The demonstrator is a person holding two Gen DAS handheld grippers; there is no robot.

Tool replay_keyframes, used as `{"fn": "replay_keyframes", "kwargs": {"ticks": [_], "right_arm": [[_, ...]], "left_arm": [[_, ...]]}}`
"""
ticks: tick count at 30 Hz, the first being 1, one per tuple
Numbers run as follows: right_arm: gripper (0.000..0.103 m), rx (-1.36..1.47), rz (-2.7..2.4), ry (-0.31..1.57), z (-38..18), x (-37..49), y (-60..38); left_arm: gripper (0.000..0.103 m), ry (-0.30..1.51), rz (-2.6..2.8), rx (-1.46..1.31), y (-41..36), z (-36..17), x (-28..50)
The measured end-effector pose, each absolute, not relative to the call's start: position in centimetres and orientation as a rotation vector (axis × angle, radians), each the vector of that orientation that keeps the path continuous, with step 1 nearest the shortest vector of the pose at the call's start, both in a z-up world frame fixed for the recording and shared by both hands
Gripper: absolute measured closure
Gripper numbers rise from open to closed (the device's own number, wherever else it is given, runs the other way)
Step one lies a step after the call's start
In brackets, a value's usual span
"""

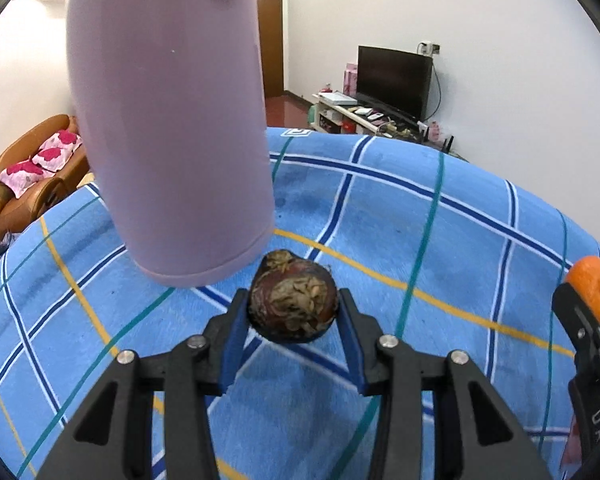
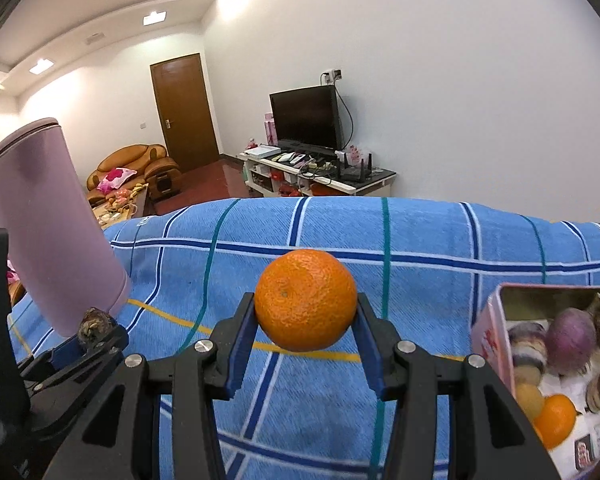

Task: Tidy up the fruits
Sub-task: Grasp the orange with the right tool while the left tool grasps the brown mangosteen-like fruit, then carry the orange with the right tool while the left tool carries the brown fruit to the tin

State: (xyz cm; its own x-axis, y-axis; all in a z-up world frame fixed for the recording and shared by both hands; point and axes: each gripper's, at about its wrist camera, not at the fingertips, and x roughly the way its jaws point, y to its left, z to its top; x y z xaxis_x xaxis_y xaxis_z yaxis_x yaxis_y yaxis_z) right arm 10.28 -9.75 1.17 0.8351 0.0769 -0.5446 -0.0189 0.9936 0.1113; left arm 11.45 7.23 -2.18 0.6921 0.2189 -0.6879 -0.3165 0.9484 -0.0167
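Observation:
My left gripper (image 1: 294,304) is shut on a dark brown, flaky round fruit (image 1: 294,298), held a little above the blue checked cloth (image 1: 380,208). The same fruit (image 2: 96,326) and left gripper (image 2: 92,340) show at the lower left of the right wrist view. My right gripper (image 2: 306,306) is shut on an orange (image 2: 306,300), lifted off the cloth; this orange (image 1: 592,286) also peeks in at the right edge of the left wrist view. A pink tin box (image 2: 496,320) at the right holds several fruits, among them a purple one (image 2: 572,336) and another orange (image 2: 556,420).
A tall lilac flask (image 1: 168,120) stands on the cloth just behind and left of the left gripper; the flask (image 2: 48,232) leans into the left side of the right wrist view. Beyond the table are a TV stand (image 2: 320,176), a sofa (image 2: 136,168) and a door (image 2: 186,112).

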Motion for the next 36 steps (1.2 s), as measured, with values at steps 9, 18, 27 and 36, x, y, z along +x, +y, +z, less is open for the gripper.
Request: {"fn": "replay_keyframes", "kwargs": {"ticks": [9, 18, 27, 36], "right_arm": [[0.054, 0.106, 0.029, 0.542, 1.6, 7.3, -10.2], [0.054, 0.083, 0.035, 0.503, 1.8, 5.1, -9.4], [0.054, 0.064, 0.049, 0.471, 2.0, 3.2, -8.8], [0.054, 0.05, 0.051, 0.451, 2.2, 1.7, -8.6]], "left_arm": [[0.059, 0.711, 0.281, -0.137, 6.8, -2.0, 9.0], [0.059, 0.684, 0.268, -0.139, 6.9, -1.7, 7.1], [0.059, 0.652, 0.269, -0.153, 7.1, -1.4, 5.5], [0.059, 0.61, 0.269, -0.125, 6.6, -0.9, 4.0]]}}
